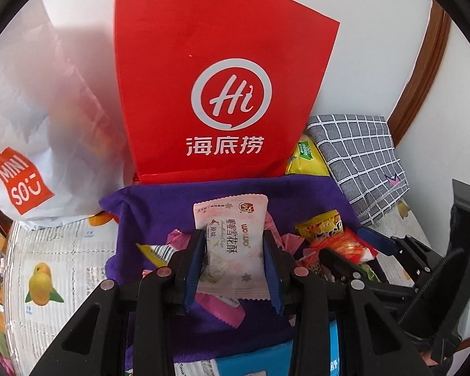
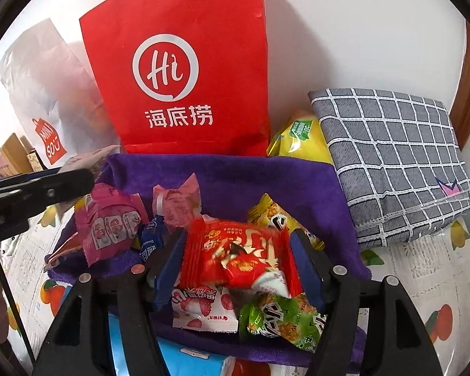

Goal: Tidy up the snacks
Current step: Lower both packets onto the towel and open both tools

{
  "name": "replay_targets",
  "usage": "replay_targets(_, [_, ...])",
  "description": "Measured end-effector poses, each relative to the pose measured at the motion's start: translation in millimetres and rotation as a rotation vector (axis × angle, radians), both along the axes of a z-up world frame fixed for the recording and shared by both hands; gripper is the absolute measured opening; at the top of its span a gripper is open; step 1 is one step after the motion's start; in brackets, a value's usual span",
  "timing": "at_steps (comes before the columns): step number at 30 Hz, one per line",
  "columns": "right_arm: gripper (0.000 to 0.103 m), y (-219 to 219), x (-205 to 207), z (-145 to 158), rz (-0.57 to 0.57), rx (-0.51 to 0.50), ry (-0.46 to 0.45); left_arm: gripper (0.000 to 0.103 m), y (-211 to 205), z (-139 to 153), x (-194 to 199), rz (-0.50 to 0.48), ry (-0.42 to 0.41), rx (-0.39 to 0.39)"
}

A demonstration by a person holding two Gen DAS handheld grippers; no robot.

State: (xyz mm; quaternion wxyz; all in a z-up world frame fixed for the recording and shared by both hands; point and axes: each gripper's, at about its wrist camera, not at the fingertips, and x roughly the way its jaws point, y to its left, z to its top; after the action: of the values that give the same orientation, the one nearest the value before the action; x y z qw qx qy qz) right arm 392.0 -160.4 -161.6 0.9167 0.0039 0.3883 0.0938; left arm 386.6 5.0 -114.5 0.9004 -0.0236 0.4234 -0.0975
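Observation:
My left gripper (image 1: 233,250) is shut on a pale pink snack packet (image 1: 235,238), held upright above the purple cloth (image 1: 159,216). My right gripper (image 2: 239,260) is shut on a red snack packet (image 2: 241,253) over the same cloth (image 2: 235,175); it shows at the right of the left wrist view (image 1: 347,244). Loose snacks lie on the cloth: a magenta packet (image 2: 109,225), a pink wrapped one (image 2: 177,203), a strawberry packet (image 2: 203,307), a green packet (image 2: 282,319) and a yellow one (image 2: 275,216).
A red paper bag (image 1: 225,94) stands behind the cloth against the wall, a white Miniso bag (image 1: 31,144) to its left. A folded grey checked cloth (image 2: 391,159) and a yellow pack (image 2: 300,141) lie at the right. A fruit-print cover (image 1: 47,269) spreads over the table.

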Motion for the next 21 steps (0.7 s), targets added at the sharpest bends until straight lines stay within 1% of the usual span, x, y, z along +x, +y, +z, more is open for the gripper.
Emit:
replay_targets(7, [0.069, 2.9, -1.1, -1.1, 0.013, -0.007, 0.005, 0.034, -11.4, -11.9, 7.9, -0.020, 0.028, -0.005])
replay_targets(17, [0.069, -8.4, -24.3, 27.2, -0.001, 0.007, -0.083, 0.035, -18.1, -31.2, 14.1, -0.032, 0.078, -0.001])
replay_targets(21, [0.069, -14.1, -25.4, 31.9, -0.012, 0.027, -0.088, 0.035, -19.7, -36.6, 15.4, -0.031, 0.093, 0.005])
